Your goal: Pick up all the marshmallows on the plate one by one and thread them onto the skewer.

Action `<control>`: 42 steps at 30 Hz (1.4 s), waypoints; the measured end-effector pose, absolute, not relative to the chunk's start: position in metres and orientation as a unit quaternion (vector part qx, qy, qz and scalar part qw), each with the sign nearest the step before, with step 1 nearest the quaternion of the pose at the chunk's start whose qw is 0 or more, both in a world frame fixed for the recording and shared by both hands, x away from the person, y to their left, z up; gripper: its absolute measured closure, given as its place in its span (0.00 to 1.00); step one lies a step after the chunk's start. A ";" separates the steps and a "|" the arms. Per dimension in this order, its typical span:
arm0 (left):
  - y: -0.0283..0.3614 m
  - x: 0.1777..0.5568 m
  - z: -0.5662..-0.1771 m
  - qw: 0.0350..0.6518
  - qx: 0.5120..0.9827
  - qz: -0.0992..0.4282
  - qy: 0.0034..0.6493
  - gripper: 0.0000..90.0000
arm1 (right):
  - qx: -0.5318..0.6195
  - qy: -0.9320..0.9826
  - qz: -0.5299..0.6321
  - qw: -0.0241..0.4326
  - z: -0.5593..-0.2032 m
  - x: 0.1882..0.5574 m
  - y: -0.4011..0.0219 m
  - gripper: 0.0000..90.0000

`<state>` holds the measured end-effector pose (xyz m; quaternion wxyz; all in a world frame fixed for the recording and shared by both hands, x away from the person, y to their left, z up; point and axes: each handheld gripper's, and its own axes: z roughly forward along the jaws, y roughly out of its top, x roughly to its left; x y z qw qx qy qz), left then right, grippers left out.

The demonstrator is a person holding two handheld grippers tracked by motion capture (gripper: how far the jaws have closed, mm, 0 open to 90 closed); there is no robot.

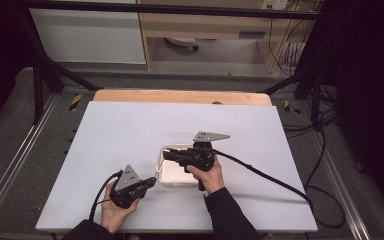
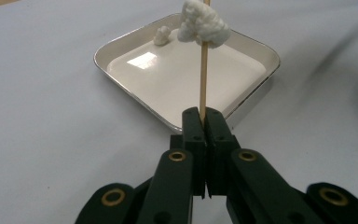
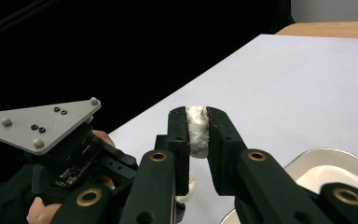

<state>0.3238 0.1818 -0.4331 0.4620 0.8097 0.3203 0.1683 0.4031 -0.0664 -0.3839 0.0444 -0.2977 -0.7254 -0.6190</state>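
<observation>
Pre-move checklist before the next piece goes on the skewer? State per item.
1. Left gripper clamped on the thin wooden skewer: ok, jaws shut on its lower end.
2. Skewer upright: ok in the left gripper view.
3. White fluffy lump already on the skewer seated: ok, stick passes through it.
4. Right gripper holding a white soft piece: ok, squeezed between both pads.
5. Held piece lined up with the skewer tip: cannot tell, tip is cut off by the frame.
6. Square white metal-rimmed tray under the work: ok, one small white bit left in it.
</observation>
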 end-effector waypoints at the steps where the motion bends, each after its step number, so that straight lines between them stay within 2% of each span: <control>1: 0.182 0.324 -0.433 0.462 0.810 0.168 0.319 0.99 | -0.297 -0.725 -0.619 0.045 -0.384 0.403 -0.066 0.90; 42: 0.179 0.324 -0.436 0.459 0.816 0.167 0.310 0.99 | -0.299 -0.720 -0.623 0.062 -0.395 0.399 -0.066 0.90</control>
